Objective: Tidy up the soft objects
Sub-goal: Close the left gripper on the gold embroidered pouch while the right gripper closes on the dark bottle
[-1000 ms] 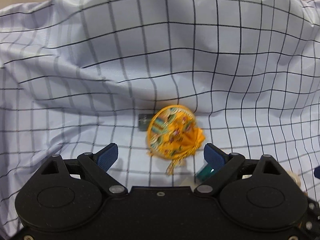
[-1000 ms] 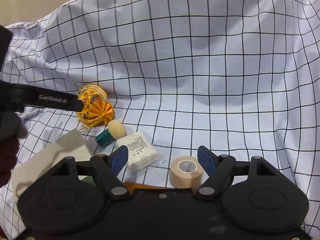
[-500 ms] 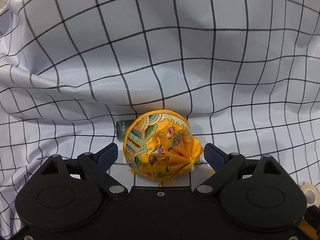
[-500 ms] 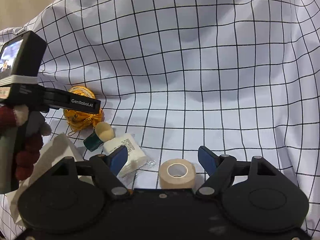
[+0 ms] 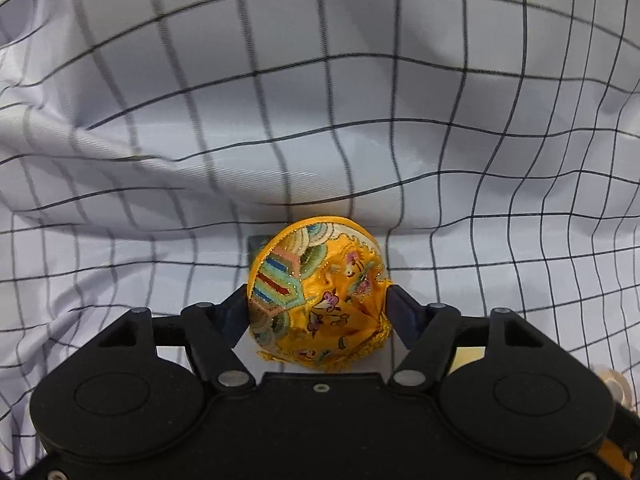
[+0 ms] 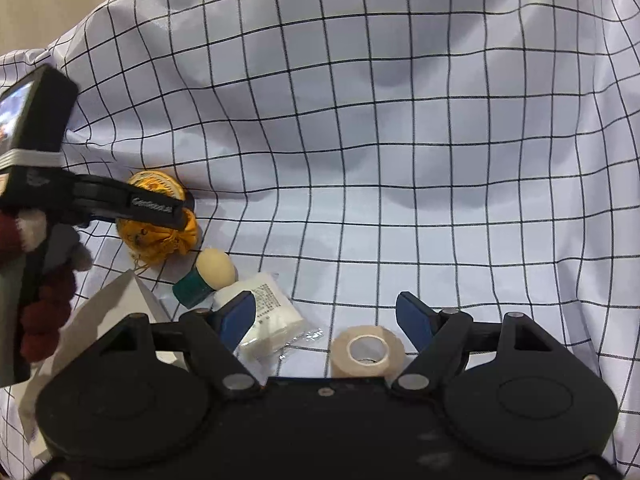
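The left tool (image 5: 318, 304) is clenched on the yellow embroidered pouch (image 5: 318, 296), which sits between its fingers. The right tool (image 6: 325, 314) hangs released above the tape roll (image 6: 366, 350). The soft, slick pouch could squeeze out if lifted fast.

A small dark object (image 5: 256, 245) behind the yellow embroidered pouch (image 5: 316, 292) is mostly hidden, perhaps a clip; beside the pouch, the left gripper's fingertips (image 5: 239, 312) are partly covered.
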`<state>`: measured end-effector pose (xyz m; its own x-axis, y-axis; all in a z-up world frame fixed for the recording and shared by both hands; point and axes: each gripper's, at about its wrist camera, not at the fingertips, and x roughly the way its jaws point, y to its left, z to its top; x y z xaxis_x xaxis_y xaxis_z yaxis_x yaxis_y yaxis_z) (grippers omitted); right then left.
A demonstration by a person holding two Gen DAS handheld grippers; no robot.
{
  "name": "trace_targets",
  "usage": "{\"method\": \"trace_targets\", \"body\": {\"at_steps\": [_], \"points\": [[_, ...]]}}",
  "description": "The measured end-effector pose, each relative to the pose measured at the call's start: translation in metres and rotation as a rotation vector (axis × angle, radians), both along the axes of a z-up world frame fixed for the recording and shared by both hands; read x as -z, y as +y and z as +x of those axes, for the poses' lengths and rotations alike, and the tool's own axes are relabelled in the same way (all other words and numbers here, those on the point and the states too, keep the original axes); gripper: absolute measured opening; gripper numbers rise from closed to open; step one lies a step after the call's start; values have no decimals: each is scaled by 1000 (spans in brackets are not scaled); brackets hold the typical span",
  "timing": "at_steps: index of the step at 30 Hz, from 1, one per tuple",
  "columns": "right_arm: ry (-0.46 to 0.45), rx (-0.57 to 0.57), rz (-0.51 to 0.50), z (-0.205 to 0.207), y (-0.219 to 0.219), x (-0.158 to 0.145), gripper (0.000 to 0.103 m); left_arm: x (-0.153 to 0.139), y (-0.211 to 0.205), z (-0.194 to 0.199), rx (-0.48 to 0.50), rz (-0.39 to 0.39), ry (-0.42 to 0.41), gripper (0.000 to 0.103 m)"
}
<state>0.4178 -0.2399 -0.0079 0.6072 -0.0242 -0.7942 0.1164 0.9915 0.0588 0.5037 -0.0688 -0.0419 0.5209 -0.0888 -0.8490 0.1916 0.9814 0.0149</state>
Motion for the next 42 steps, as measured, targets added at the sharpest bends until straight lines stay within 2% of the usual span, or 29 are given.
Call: {"method": "trace_targets", "body": {"at_steps": [9,17,29,42], "points": [[9,-37,34,27,27,-5,77,-15,69,-18,-94,-75,10,66],[37,-60,77,78,61,-1,77,-12,110,-19,-157,-108,43,66],[81,-79,87,143,118,12,78,-28,139,-31,-181,-143,20,66],[138,-49,73,183,146,44,80,-17,157,-37,-191,-164,35,66]]}}
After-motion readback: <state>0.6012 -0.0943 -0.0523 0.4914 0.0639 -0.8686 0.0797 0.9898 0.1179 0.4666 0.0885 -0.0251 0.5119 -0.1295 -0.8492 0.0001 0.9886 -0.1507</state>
